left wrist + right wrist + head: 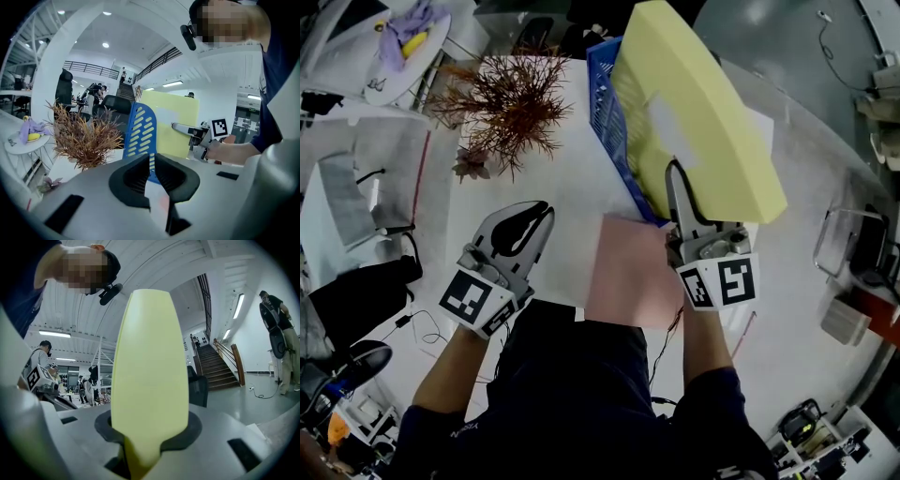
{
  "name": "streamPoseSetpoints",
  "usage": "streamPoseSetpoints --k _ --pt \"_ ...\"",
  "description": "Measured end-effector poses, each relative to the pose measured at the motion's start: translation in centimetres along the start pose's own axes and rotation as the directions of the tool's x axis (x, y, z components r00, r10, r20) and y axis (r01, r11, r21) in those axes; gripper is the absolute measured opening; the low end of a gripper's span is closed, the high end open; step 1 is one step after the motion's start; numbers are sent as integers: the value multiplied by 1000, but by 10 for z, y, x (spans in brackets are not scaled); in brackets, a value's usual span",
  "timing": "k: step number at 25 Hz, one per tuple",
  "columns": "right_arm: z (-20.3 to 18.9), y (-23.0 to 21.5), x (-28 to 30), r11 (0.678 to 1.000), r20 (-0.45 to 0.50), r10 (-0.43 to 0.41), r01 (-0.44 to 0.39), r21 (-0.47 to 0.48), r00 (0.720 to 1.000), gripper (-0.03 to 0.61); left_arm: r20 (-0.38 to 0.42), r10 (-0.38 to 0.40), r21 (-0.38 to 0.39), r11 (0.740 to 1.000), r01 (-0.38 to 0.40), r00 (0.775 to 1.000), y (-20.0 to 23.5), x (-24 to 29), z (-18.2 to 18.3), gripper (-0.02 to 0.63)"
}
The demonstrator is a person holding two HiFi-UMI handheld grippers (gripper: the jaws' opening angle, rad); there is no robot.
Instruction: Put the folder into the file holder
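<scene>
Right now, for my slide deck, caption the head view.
Right gripper holds a yellow folder at the blue file holder; left gripper shut and empty.

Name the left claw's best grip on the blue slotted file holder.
Likely the blue slotted plastic file holder, at its left wall's top edge, coming from the left: thin, upright, bare there, while the thick yellow folder in the right claw fills the rest.

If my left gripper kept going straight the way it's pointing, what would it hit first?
Probably the blue file holder, dead ahead of the left gripper. It tilts downward, though, so the white table might come first; depth is unclear.
</scene>
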State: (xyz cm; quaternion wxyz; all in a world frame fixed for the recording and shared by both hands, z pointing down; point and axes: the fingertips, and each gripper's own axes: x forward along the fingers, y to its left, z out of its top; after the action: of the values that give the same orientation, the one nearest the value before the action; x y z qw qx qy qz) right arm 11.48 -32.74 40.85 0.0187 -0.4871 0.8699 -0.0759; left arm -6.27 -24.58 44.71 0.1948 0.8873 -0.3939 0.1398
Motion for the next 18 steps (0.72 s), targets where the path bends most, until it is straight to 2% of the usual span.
streamPoseSetpoints --k 18 --pt "-32 1 3 1000 -29 -11 10 -19 1000 164 -17 -9 -23 1000 9 1000 -1 7 -15 55"
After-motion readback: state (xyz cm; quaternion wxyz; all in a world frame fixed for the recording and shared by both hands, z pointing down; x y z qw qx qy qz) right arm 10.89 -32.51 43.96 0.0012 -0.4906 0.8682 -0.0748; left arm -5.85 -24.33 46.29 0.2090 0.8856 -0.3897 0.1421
